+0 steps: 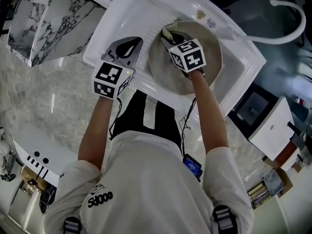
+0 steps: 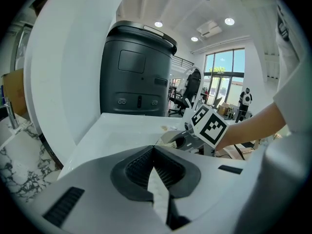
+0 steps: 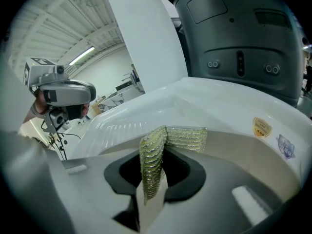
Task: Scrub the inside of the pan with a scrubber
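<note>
A round beige pan sits in the white sink. My right gripper reaches into the pan's far left side, shut on a folded yellow-green mesh scrubber. In the right gripper view the scrubber hangs out of the gripper against the pan's inner wall. My left gripper hovers over the sink's ribbed left part, just left of the pan. Its pads meet at the tips in the left gripper view, with nothing between them. The pan's rim lies beyond them.
A white curved faucet rises at the sink's right. Grey marble counter runs to the left of the sink. A tall dark grey machine stands behind the sink. Two stickers mark the sink's back rim.
</note>
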Demonstrator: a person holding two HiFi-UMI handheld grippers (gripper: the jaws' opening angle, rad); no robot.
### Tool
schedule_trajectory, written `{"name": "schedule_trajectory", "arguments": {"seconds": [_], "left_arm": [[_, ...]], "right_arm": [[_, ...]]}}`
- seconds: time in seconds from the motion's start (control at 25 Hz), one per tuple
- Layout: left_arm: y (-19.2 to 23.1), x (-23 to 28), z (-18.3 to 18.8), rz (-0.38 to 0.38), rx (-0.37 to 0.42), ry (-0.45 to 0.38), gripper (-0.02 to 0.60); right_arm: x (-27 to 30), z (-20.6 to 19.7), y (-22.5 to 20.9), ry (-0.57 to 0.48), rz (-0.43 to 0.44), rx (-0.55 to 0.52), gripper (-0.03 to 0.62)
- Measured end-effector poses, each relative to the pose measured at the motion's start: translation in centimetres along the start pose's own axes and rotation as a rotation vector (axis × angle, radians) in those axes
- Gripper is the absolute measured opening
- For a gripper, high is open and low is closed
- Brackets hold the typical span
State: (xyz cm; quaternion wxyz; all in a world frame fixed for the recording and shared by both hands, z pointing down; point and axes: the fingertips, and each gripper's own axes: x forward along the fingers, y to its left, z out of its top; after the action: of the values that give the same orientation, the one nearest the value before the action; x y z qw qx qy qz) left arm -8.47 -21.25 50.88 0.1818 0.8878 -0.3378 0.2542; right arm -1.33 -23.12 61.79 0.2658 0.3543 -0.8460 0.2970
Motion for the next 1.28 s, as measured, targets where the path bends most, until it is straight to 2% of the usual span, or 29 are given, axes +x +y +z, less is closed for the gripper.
{"name": "schedule_trajectory", "arguments": {"seconds": [0.2, 0.44, 0.68, 0.96, 1.12, 1.28], "left_arm": [[0.1, -0.5, -0.8, 0.014, -0.002, 0.007, 0.005], [1.2, -1.5, -1.0, 0.055, -0.018, 0.007, 0.005], [0.4, -1.5, -1.9, 0.054, -0.029, 0.017, 0.005], [0.1, -1.8, -2.2, 0.055, -0.031, 0.016, 0.005], [-0.3, -1.9, -2.5, 0.054, -0.033, 0.020, 0.005], [-0.3, -1.9, -2.9, 0.046, -0.037, 0.027, 0.005]], "right_arm": [[0.1, -1.0, 1.9, 0.063, 0.109, -0.006, 0.089], [-0.1, -1.8, 4.2, 0.124, 0.195, -0.077, 0.089], [-0.5, -2.6, 6.1, 0.161, 0.306, -0.014, 0.089], [-1.3, -4.1, 9.0, 0.238, 0.412, -0.121, 0.089], [-2.1, -4.6, 9.7, 0.253, 0.461, -0.082, 0.089], [-3.2, -5.8, 11.0, 0.300, 0.556, -0.065, 0.087]]}}
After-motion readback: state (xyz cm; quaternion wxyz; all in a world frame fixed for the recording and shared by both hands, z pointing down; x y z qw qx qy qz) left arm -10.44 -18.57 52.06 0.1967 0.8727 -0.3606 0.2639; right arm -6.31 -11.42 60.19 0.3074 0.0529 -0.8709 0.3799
